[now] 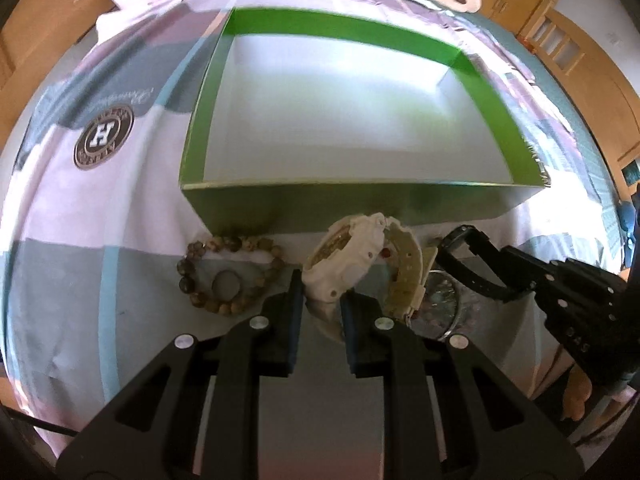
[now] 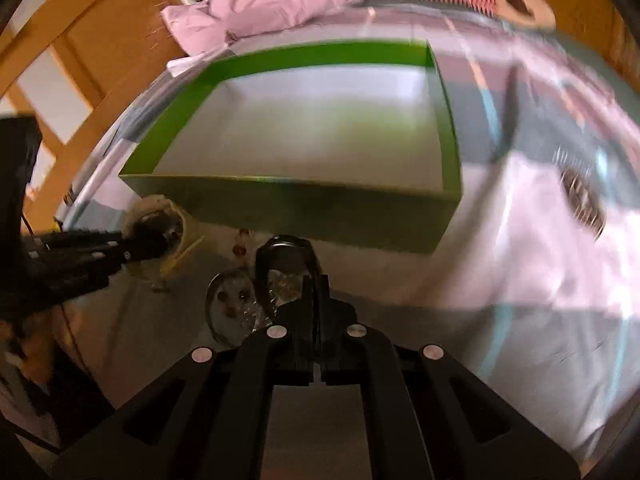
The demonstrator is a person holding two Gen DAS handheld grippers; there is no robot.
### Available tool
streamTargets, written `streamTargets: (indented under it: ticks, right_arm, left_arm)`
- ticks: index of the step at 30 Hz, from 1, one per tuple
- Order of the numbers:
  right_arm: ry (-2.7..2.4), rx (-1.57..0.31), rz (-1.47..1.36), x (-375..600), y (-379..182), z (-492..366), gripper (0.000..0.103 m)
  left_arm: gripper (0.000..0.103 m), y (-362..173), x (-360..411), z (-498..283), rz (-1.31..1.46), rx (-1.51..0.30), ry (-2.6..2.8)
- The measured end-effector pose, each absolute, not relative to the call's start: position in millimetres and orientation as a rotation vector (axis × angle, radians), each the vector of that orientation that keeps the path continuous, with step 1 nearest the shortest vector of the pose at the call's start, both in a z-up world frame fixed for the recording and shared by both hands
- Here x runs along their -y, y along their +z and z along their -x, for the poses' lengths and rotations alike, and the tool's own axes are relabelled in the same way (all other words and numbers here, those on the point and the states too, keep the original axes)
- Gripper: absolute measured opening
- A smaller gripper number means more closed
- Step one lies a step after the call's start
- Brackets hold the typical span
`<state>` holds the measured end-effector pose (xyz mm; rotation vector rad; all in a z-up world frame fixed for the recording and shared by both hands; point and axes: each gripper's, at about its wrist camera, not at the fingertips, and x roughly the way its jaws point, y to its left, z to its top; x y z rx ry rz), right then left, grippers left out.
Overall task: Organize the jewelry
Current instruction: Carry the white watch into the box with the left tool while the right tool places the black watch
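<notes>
Two grippers each pinch a watch, left gripper (image 1: 320,304) the white watch (image 1: 344,260), right gripper (image 2: 316,292) the black watch (image 2: 286,256); either could slip near the green box (image 1: 340,204).

My left gripper (image 1: 320,292) sits at the lower centre of its frame, pointing steeply down, and its two blue pads are closed on the white watch (image 1: 344,260). My right gripper (image 2: 316,292), also low in the centre of its own frame, is pinched on the strap of the black watch (image 2: 286,258). At the right edge of the left view I see its black body with a bit of my hand (image 1: 578,396) under it.
</notes>
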<state>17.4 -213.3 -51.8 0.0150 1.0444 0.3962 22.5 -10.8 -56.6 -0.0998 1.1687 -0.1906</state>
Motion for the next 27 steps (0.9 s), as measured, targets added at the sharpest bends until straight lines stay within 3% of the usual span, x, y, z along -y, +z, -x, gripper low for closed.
streamTargets:
  ticks: [5, 10, 21, 22, 25, 27]
  right_arm:
    - [0.443, -0.946, -0.093, 229, -10, -14, 0.003]
    - [0.420, -0.875, 0.098, 205, 33, -43, 0.003]
    - [0.373, -0.885, -0.025, 203, -12, -105, 0.004]
    - [0.364, -0.884, -0.030, 205, -14, -104, 0.008]
    - [0.377, -0.914, -0.090, 214, -16, -100, 0.041]
    - [0.412, -0.905, -0.124, 220, -9, -88, 0.041]
  left_arm:
    - [0.018, -18, 8, -13, 0.107, -1.072, -0.212]
    - [0.018, 12, 9, -45, 0.068, -1.006, -0.139]
    - [0.018, -28, 10, -107, 0.078, -0.992, -0.134]
    - [0.019, -35, 9, -111, 0.083, -1.012, -0.121]
    - [0.032, -38, 6, -108, 0.113, -1.033, -0.130]
    - [0.035, -29, 5, -95, 0.112, -1.019, -0.153]
